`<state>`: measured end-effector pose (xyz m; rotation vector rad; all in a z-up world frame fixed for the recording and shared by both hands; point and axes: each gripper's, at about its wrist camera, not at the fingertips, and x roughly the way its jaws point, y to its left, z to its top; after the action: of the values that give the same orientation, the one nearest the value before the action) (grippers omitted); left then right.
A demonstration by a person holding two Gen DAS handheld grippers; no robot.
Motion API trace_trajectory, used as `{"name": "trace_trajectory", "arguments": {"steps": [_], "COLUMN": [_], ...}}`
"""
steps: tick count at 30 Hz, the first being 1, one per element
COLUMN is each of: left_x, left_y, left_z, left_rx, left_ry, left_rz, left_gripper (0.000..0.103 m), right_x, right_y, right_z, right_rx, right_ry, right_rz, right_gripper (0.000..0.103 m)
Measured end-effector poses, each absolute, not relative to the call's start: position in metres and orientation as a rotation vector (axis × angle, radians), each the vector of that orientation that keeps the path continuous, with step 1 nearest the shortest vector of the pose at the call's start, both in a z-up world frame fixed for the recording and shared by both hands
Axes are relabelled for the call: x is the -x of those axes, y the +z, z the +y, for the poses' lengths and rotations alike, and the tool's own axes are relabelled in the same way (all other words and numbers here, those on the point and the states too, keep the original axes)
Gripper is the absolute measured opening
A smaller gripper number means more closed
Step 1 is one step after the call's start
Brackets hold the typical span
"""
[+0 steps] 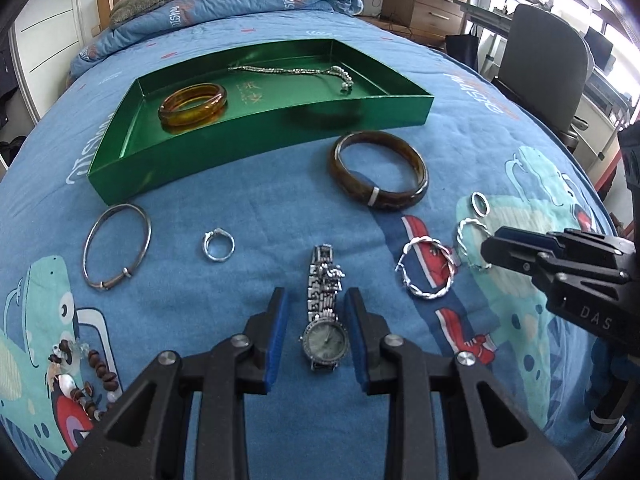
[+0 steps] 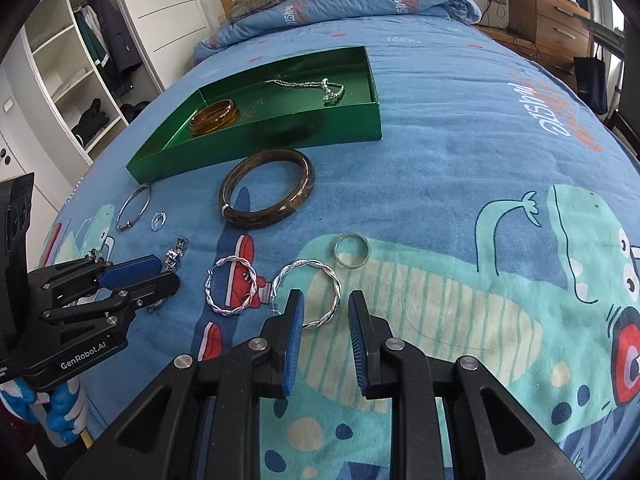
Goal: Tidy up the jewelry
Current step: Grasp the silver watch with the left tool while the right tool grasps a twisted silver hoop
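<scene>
Far left on the blue dinosaur bedspread, a beaded bracelet of brown beads and shell lies near the edge. Above it, a thin silver bangle rests flat, just in front of the green tray. Inside that tray sit an amber bangle towards its left and a silver chain necklace along its far side.

Moving along, a small silver ring lies alone between the thin bangle and the watch. And here is the left gripper, tilted down over the silver wristwatch: its blue pads stand apart, one on each side of the watch face, with a gap showing on both sides, so nothing is gripped. The watch lies lengthwise, its band running away towards the tray.

Beyond it, a dark brown bangle with a silver clasp band lies just outside the tray's front wall.

Further right, two twisted silver hoops: one over the red shoe print, the other beside it. The right gripper hangs over this second hoop, pads parted, the hoop's near arc lying between them on the cloth; no squeeze visible. Just past it, a plain silver band ring lies apart on the dinosaur print.
</scene>
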<state>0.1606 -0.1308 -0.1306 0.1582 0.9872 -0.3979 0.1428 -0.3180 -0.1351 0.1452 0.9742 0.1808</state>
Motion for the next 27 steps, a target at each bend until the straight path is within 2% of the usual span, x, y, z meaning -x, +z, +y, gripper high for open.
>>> {"name": "trace_trajectory", "arguments": {"steps": [5,6,8,10,13,27], "left_x": [-0.166,-0.165,-0.164,-0.164,-0.16,-0.126], "left_y": [-0.131,-0.131,-0.132,-0.131,-0.128,-0.083], "left_z": [-0.135,-0.136,-0.136,-0.136,-0.136,-0.111], "left_rx": [-0.167,-0.173,-0.17,-0.165,-0.176,-0.122], "left_ry": [-0.401,-0.406,-0.416,-0.418,-0.412,-0.395], "left_rz": [0.983,0.978,0.974,0.97,0.957,0.87], "left_gripper": [0.024,0.021,0.008,0.008,0.008,0.008], "right_x": [-0.15,-0.151,-0.153,-0.154,-0.153,-0.11], "right_y": [-0.142,-0.144,-0.146,-0.147,-0.146,-0.107], "right_z": [-0.314,-0.313,-0.309,-0.307,-0.31,-0.318], "right_rx": [-0.129,-0.124,-0.102,-0.068,-0.069,-0.108], "right_ry": [0.18,0.179,0.173,0.151,0.147,0.112], "right_rz": [0.985,0.985,0.986,0.988,0.991,0.887], "right_gripper": [0.023,0.023,0.021,0.012,0.005,0.004]}}
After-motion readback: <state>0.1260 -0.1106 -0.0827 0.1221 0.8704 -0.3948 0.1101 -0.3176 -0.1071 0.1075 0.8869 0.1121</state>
